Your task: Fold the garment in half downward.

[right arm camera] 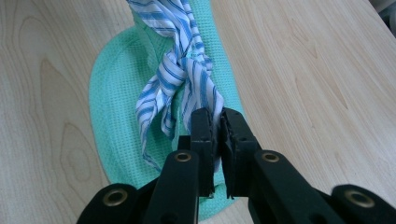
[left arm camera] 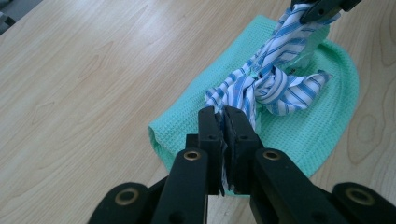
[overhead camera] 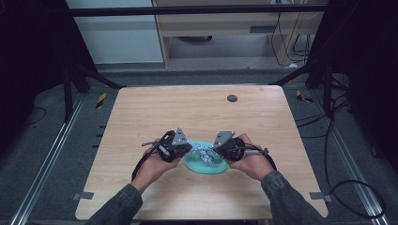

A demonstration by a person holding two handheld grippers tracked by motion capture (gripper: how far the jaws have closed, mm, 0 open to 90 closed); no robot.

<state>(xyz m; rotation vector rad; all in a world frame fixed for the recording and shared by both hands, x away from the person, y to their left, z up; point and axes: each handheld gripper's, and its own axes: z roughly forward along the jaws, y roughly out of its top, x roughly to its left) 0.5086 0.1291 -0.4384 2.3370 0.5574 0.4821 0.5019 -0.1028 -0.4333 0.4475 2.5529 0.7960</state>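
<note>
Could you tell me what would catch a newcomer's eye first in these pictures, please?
First, the blue-and-white striped cloth, knotted in the middle and stretched over a mint-green waffle cloth near the front centre of the wooden table. Each end of the striped cloth is pinched in a shut claw: the left claw at one end, the right claw at the other.

On the table (overhead camera: 141, 112), towards the near edge and about midway between left and right, lies a waffle-weave cloth (overhead camera: 202, 165), with a knotted striped cloth (overhead camera: 204, 153) resting on top of it. The left gripper (overhead camera: 190, 149) stands at the left end of the striped cloth and the right gripper (overhead camera: 215, 151) at its right end, each clamped on that end. A round cable port (overhead camera: 232, 98) sits in the tabletop at the far side, right of centre, well apart from the cloths.
</note>
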